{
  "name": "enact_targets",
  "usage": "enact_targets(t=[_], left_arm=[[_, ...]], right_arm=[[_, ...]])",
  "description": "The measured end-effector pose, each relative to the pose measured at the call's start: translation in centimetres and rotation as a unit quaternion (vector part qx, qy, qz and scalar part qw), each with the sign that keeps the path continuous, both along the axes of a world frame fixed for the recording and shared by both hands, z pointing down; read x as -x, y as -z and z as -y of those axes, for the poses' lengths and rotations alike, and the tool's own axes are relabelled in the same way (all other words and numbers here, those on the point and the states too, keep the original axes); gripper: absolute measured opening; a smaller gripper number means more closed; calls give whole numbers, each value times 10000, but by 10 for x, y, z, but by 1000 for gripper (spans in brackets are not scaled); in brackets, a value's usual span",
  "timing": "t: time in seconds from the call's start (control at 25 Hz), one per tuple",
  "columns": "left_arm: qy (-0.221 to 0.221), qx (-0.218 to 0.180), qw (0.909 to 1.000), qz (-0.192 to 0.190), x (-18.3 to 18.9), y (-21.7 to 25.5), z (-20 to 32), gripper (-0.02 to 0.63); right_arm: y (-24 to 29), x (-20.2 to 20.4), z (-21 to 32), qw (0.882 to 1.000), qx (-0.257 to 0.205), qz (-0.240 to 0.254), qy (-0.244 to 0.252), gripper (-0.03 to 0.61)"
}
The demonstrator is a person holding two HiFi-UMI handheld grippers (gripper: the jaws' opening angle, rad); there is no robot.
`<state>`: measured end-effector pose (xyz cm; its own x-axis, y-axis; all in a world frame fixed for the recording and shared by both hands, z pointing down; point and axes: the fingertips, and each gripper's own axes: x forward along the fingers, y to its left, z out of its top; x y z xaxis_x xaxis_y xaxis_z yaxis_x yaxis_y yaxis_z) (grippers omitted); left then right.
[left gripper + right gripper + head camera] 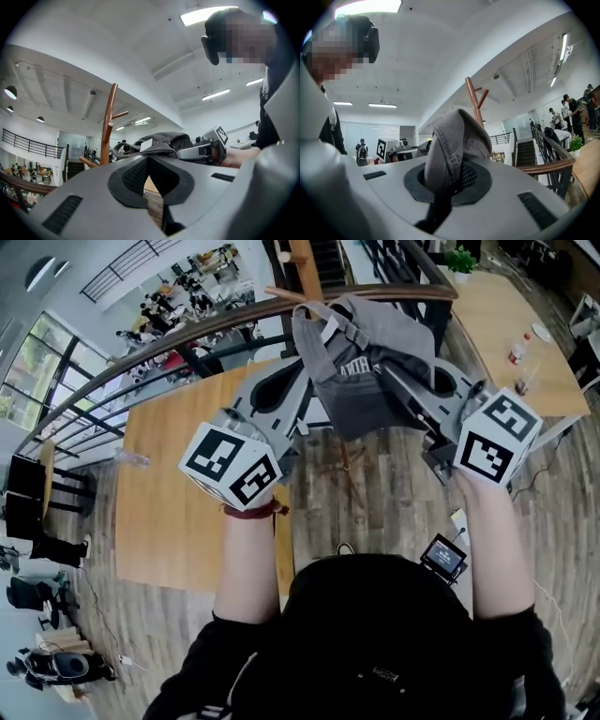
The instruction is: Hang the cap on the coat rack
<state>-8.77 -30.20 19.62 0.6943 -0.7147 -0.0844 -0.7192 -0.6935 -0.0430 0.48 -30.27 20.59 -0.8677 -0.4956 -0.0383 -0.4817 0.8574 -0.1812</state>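
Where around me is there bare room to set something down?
The tan table on your left is mostly bare, between the railing and the floorboards; only a small clear thing lies near its far left corner. The table at upper right is bare in its middle, with bottles along its right edge. Straight ahead is crowded: cap and coat rack.

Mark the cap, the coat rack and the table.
cap (454, 136), right gripper view, on its folded gray crown
coat rack (108, 122), left gripper view, on its upright brown pole
table (173, 521), head view, on its bare wooden top
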Motion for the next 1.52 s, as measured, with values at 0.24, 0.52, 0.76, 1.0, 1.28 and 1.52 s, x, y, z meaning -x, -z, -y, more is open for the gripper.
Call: enact_targets(t=[0.24,0.52,0.76,1.0,1.28,1.52], left_arm=[[47,-209,9998,42,1,5,3,5],[18,-550,9985,54,9,24,-1,5],[-95,-765,9970,-7,29,54,11,5],[-213,-841,9962,-31,31,70,29,5],[-292,-838,9960,-58,32,67,46,5],[-246,-809,9964,-65,38,62,61,5]], right_arm=[[2,2,5,9998,-143,19,111,28],[19,8,1,9988,-444,161,89,28],[48,28,11,9977,-607,250,-164,28],[63,31,24,9969,-649,292,-325,27],[59,32,42,9968,-585,320,-441,28],[52,37,57,9976,-467,340,-380,28]])
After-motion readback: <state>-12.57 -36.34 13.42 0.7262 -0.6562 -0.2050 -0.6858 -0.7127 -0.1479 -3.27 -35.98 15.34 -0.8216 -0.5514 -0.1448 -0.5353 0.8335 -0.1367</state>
